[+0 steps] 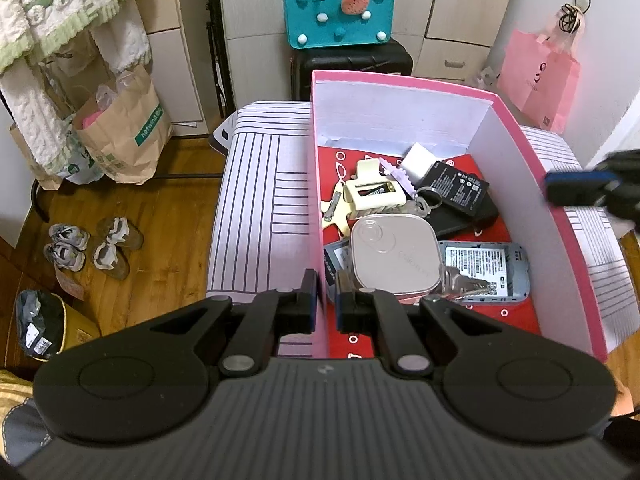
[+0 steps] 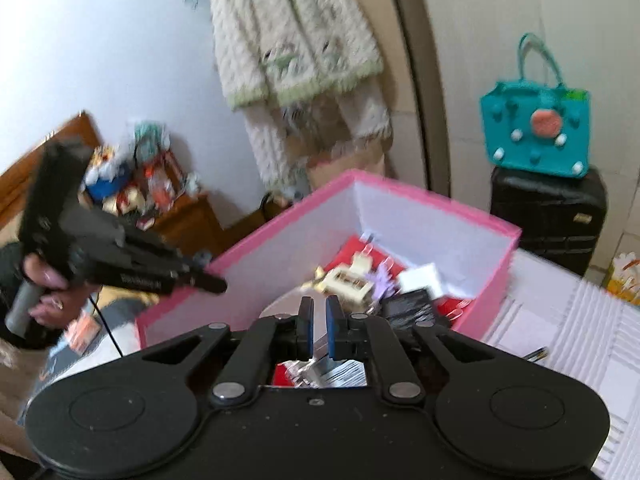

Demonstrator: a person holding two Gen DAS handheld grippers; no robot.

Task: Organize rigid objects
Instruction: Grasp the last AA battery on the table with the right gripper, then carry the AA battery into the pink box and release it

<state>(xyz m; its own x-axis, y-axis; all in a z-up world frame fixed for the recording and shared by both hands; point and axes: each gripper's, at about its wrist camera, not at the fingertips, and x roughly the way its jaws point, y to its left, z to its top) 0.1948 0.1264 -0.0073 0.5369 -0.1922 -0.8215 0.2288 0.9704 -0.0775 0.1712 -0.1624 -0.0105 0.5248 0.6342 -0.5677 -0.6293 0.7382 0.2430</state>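
Left wrist view: the left gripper [image 1: 325, 294] clamps the near left wall of the pink box [image 1: 516, 120], one finger outside and one inside, its pads pinching the thin wall. The box stands on a striped cloth [image 1: 256, 200]. Inside lie a pale square case [image 1: 394, 254], a cream hair claw [image 1: 370, 194], a lilac comb [image 1: 398, 176], a key ring [image 1: 428, 196], a black battery [image 1: 456, 186] and a grey device [image 1: 486, 270] with a label. The right gripper [image 1: 580, 188] shows blurred at the right edge, beside the box's right wall.

Right wrist view: the right gripper [image 2: 319, 326] hangs over the box [image 2: 400, 196], jaws a narrow gap apart with nothing pinched, as far as the blur allows. A hand [image 2: 48, 288] holds the left gripper [image 2: 218, 284] at the box's left wall. A teal bag [image 2: 536, 132] sits on a black suitcase [image 2: 548, 220].
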